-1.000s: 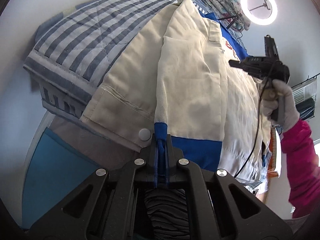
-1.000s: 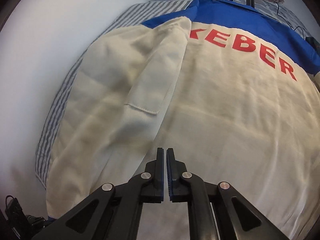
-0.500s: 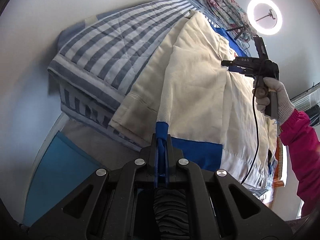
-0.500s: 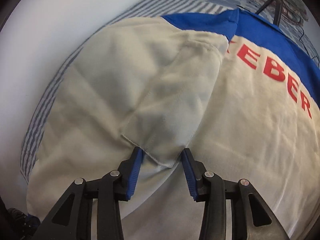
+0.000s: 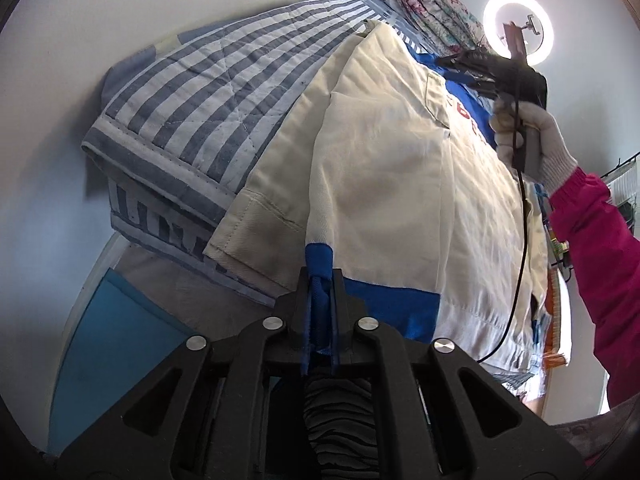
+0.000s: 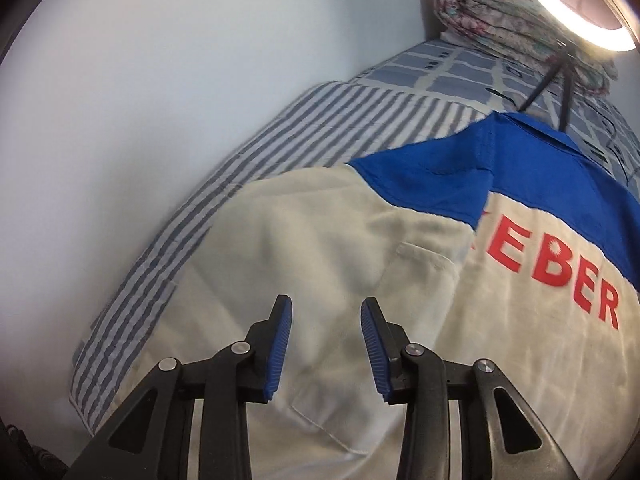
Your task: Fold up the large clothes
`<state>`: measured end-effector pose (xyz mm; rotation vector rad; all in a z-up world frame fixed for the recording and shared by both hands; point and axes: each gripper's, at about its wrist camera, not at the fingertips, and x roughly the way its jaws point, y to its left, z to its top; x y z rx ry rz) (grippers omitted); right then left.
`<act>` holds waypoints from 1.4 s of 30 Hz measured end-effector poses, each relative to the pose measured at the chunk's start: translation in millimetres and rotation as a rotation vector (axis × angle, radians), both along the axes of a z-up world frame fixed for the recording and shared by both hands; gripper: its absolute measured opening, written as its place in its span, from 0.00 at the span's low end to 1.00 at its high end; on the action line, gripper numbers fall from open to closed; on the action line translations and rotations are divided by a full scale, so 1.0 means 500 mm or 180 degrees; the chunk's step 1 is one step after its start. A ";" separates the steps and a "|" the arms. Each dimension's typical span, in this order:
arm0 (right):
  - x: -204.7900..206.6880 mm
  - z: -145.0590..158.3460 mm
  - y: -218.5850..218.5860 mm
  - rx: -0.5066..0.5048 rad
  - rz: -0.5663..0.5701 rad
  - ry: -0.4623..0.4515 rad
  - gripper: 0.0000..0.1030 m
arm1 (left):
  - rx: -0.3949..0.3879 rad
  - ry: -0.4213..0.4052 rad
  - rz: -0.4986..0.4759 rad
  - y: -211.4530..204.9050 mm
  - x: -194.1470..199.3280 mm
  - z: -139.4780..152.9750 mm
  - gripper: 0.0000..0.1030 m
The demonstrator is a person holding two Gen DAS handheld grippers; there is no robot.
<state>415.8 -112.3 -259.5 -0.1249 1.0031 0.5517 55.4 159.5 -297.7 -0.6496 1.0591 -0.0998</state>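
Cream cloth with blue panels: a large jacket (image 5: 384, 168) lies spread flat on the bed, red letters "EBER" (image 6: 556, 272) showing below the blue shoulder yoke (image 6: 460, 176). 1 sleeve is folded in across the body, its cuff edge near the lettering.

Left gripper (image 5: 320, 280): jaws opening, with the blue hem tab (image 5: 319, 258) of the jacket between them; the cloth is bunched in the gap and the pads seem to touch it on both sides.

Right gripper (image 6: 326, 344): jaws parted, nothing between them, hanging above the cream cloth near the folded sleeve, apart from it. In the left wrist view it shows over the far end of the jacket, held by a white-gloved hand (image 5: 528, 136) with a pink sleeve (image 5: 600, 248); a black cable (image 5: 520, 240) trails down from it across the cloth.

Under the jacket, a grey-and-white striped quilt (image 5: 208, 92). A folded floral blanket (image 6: 512, 20) sits at the head of the bed. Ring light (image 5: 520, 36) lit above it. White wall alongside.
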 end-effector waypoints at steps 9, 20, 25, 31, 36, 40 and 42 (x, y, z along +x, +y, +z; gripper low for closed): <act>0.094 0.001 0.189 -0.0241 0.0199 -0.0187 0.74 | -0.0243 0.0066 0.0095 0.002 0.024 -0.033 0.21; 0.153 -0.081 0.281 -0.1230 0.0670 -0.0006 0.61 | -0.0118 -0.0046 0.0016 -0.008 0.013 -0.025 0.03; 0.142 -0.069 0.244 -0.1178 0.0841 0.0077 0.61 | -0.0162 -0.0018 -0.0023 -0.005 0.012 -0.032 0.03; 0.133 -0.092 0.266 -0.1496 0.1012 -0.0054 0.61 | -0.0147 -0.0013 -0.0057 -0.008 0.016 -0.031 0.03; 0.131 -0.093 0.320 -0.1569 0.1065 -0.0231 0.67 | -0.0113 -0.0021 -0.0092 -0.018 0.019 -0.028 0.03; 0.131 -0.109 0.335 -0.1560 0.1131 -0.0086 0.20 | -0.0118 -0.0041 -0.0054 -0.011 0.018 -0.024 0.03; 0.126 -0.100 0.335 -0.1507 0.1085 -0.0177 0.11 | -0.0115 -0.0078 -0.0015 -0.003 0.013 -0.015 0.02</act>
